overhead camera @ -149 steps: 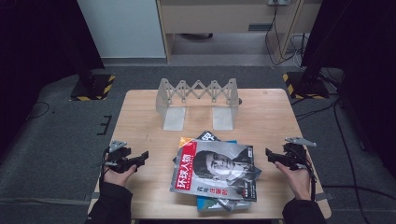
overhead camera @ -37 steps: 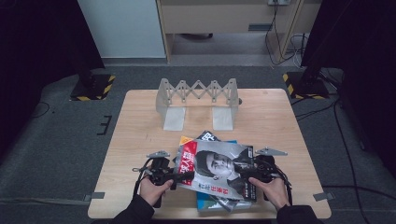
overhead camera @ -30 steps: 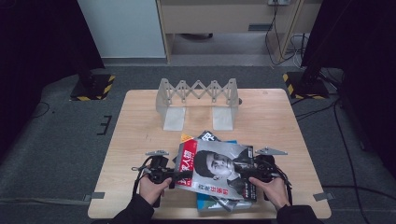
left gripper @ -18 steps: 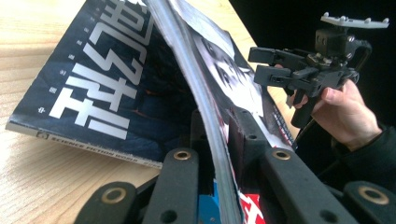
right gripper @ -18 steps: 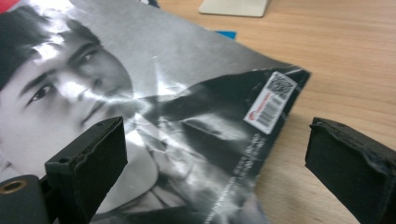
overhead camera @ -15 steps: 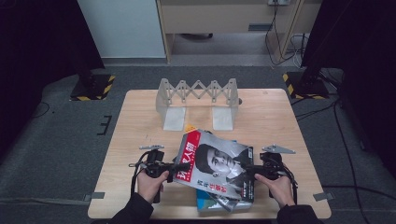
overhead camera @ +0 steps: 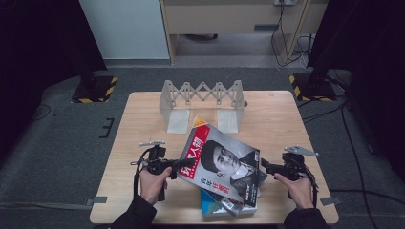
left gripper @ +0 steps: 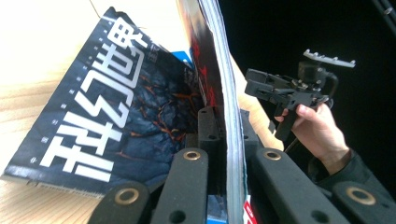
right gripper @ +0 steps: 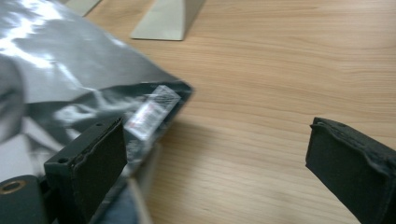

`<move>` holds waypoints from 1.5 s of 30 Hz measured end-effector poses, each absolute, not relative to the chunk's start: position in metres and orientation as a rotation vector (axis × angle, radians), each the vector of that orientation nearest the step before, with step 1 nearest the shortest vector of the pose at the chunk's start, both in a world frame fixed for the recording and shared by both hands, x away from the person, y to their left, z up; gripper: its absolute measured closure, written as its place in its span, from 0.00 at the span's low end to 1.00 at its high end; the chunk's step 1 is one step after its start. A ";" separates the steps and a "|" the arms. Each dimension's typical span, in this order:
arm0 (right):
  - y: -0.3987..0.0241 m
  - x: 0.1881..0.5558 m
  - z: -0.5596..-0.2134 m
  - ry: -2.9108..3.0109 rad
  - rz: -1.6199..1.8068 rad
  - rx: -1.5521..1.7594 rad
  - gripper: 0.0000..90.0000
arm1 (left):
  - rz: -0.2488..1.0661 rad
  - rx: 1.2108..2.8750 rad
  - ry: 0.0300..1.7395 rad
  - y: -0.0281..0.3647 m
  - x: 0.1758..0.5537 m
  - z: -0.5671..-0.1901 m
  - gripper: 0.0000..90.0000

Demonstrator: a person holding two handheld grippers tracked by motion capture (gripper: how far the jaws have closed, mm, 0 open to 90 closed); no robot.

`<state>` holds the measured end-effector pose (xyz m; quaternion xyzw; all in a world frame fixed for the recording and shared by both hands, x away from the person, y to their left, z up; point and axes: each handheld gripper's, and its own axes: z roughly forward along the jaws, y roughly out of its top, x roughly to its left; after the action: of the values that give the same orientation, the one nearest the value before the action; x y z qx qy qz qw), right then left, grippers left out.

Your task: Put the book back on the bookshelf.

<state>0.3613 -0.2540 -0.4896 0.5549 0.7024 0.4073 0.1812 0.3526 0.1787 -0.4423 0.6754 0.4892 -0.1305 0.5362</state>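
— On your pale wooden bench (overhead camera: 143, 119), what stands at the far side?

— You have a grey folding accordion rack (overhead camera: 202, 102) there, well apart from your hands. Nearer you lies the stack of magazines.

— Which magazine are you lifting?

— Your glossy magazine with a red title block and a man's portrait on the cover (overhead camera: 224, 164). It is tilted, its left edge raised off the stack, its right part over the others. Beneath it lies a dark blue magazine with big white characters (left gripper: 107, 116), and a light blue cover (overhead camera: 212, 202) pokes out at the near edge.

— How is your left gripper (overhead camera: 184, 163)?

— Its jaws have just been closing, and now you have them clamped on the portrait magazine's left edge; the left gripper view shows the page edges pinched between the black jaws.

— And your right gripper (overhead camera: 265, 165)?

— You hold it with jaws wide apart, gripping nothing. One jaw sits by the magazine's glossy right corner (right gripper: 154, 107), the other over bare wood.
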 end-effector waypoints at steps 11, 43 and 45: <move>-0.283 0.365 -0.498 1.953 1.006 1.593 0.06 | -0.359 1.545 1.152 0.173 0.358 -0.431 0.95; -0.292 0.371 -0.532 2.128 0.784 1.542 0.03 | -0.399 1.406 1.044 0.166 0.362 -0.392 0.95; -0.292 0.371 -0.533 2.125 0.788 1.539 0.03 | -0.397 1.402 1.039 0.167 0.362 -0.390 0.95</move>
<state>0.3709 -0.2919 -0.5326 0.5504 0.7601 0.2817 0.1999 0.3622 0.1670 -0.3896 0.6110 0.4530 -0.1729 0.6258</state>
